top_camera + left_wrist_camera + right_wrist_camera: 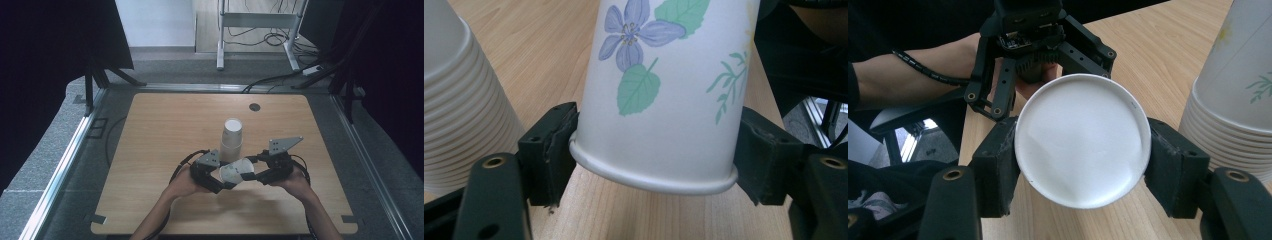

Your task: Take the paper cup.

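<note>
Flowered paper cup (659,95), no legible writing.

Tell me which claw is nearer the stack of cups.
Left, marginally. The left claw sits just below-left of the stack of cups; the right claw sits below-right. Both grip the single cup.

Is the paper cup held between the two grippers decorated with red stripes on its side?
No, in the left gripper view the paper cup shows a purple flower and green leaves on white.
</note>
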The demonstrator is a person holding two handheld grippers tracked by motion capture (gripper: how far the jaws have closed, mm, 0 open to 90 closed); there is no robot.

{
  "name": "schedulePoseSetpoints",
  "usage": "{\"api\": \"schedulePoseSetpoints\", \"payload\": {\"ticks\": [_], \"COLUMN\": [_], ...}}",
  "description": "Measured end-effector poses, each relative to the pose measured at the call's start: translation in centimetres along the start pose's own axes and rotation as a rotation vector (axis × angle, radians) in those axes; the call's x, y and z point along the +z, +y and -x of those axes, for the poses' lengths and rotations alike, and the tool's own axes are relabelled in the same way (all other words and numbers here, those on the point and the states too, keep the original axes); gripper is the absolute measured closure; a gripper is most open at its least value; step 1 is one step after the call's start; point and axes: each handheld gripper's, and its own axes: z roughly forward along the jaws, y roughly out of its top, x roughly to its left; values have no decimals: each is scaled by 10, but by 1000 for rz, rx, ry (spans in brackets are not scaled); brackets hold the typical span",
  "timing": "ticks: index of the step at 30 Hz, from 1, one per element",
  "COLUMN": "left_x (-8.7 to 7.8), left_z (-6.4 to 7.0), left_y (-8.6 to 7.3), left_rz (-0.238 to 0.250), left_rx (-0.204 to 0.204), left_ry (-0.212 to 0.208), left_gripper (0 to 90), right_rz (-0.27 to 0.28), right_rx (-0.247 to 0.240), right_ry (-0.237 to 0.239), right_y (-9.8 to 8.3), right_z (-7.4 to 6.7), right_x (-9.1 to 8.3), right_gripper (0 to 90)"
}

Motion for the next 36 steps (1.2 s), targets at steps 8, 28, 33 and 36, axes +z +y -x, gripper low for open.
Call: {"api": "schedulePoseSetpoints", "payload": {"ticks": [8,28,33,36], "left_x": [-1,-5,-4,-2], "left_z": [1,4,5,6], "left_y": [1,8,10,13], "left_rz": [-29,-147,-180,-208], "left_rx": [16,66,77,94], "left_ry": [6,46,54,58], "left_gripper": [317,317,317,316], "right_rz": [-18,-126,-185,-226], "right_rx": [-5,-60,-77,-95], "right_ry": [0,-75,-89,-102], "right_y": [-1,7,11,14], "right_z": [0,-9,-13,-15], "right_x": [1,-4,-4,-2], "right_gripper": [365,254,239,234]}}
